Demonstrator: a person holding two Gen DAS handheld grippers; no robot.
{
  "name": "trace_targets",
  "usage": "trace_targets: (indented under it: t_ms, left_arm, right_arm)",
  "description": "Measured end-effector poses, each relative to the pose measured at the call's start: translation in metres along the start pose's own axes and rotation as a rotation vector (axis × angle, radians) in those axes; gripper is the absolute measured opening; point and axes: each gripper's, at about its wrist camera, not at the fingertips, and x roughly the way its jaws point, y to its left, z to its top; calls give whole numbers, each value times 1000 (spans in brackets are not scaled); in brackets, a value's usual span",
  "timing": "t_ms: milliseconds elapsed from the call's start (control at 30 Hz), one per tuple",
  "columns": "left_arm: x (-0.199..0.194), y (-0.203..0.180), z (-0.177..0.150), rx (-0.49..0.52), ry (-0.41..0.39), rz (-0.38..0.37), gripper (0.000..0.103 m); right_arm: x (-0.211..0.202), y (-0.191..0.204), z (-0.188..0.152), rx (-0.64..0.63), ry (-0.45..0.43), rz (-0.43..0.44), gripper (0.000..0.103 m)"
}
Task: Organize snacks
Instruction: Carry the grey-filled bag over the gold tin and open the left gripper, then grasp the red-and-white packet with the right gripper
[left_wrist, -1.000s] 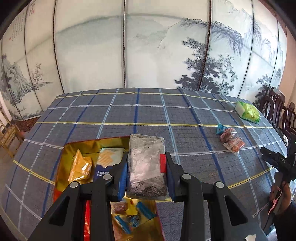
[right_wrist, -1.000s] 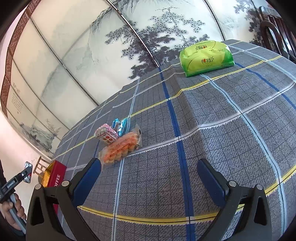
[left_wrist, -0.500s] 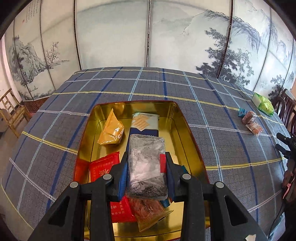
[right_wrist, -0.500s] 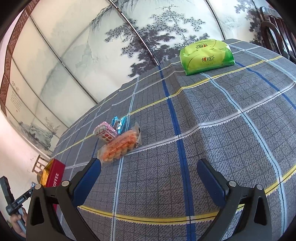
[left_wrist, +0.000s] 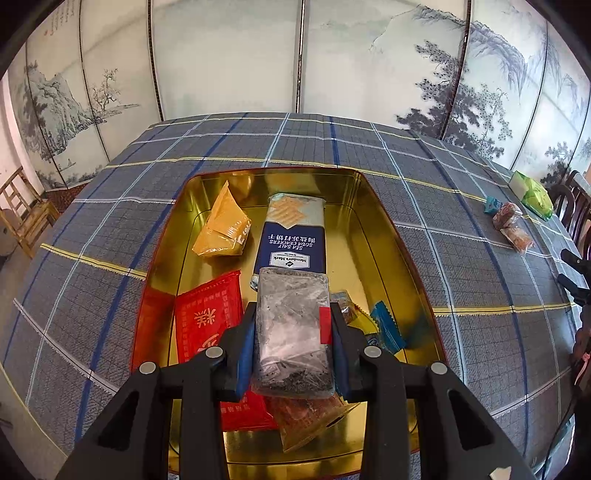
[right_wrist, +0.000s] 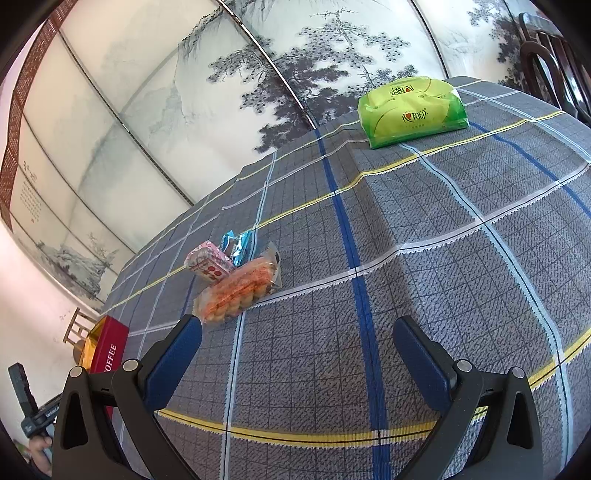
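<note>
My left gripper (left_wrist: 293, 332) is shut on a grey-black snack packet (left_wrist: 291, 325) and holds it above the gold tin (left_wrist: 388, 225). In the tin lie a blue cracker pack (left_wrist: 293, 240), a yellow pouch (left_wrist: 223, 232), a red packet (left_wrist: 210, 321), an orange packet (left_wrist: 306, 417) and small wrapped sweets (left_wrist: 384, 328). My right gripper (right_wrist: 295, 332) is open and empty, low over the tablecloth. Ahead of it to the left lie an orange snack bag (right_wrist: 240, 291), a pink packet (right_wrist: 208, 262) and a blue wrapper (right_wrist: 236, 245).
A green tissue pack (right_wrist: 410, 110) lies at the table's far right corner; it also shows in the left wrist view (left_wrist: 533, 194). The tin's red side (right_wrist: 109, 354) shows at far left. Dark chairs (right_wrist: 554, 62) stand beyond the table. A painted screen stands behind.
My left gripper has swung left and over the tin with the grey packet, so the whole tin now lies below it. My right gripper has stayed nearly still.
</note>
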Motion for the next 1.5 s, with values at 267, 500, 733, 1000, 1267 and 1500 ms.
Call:
trace_targets:
  t_ms: [267,500,733,1000,1267,1500]
  left_arm:
    - [6,-3,-6,13,20,6,31]
    - [10,-5,-9,13,28,9,32]
    - [5,-4,-12,-6,10,-18,49]
    - [-53,16,-16,-69,-171,-103,76]
    - [-89,41,-50,-65,-246,-68,85]
    - [-84,51,-77,-101,-221,-73,85]
  right_arm:
    - [0,0,0,-1,1,-1,103]
    - [0,1,1,0,1,-1,103]
    - [0,-1,0,-1,0,-6,103]
    - [-1,1,-1,-4,10,-34,103]
    - [-3,60,-13,-240,69,-118,103]
    - [29,113,0,-383,114,-108,103]
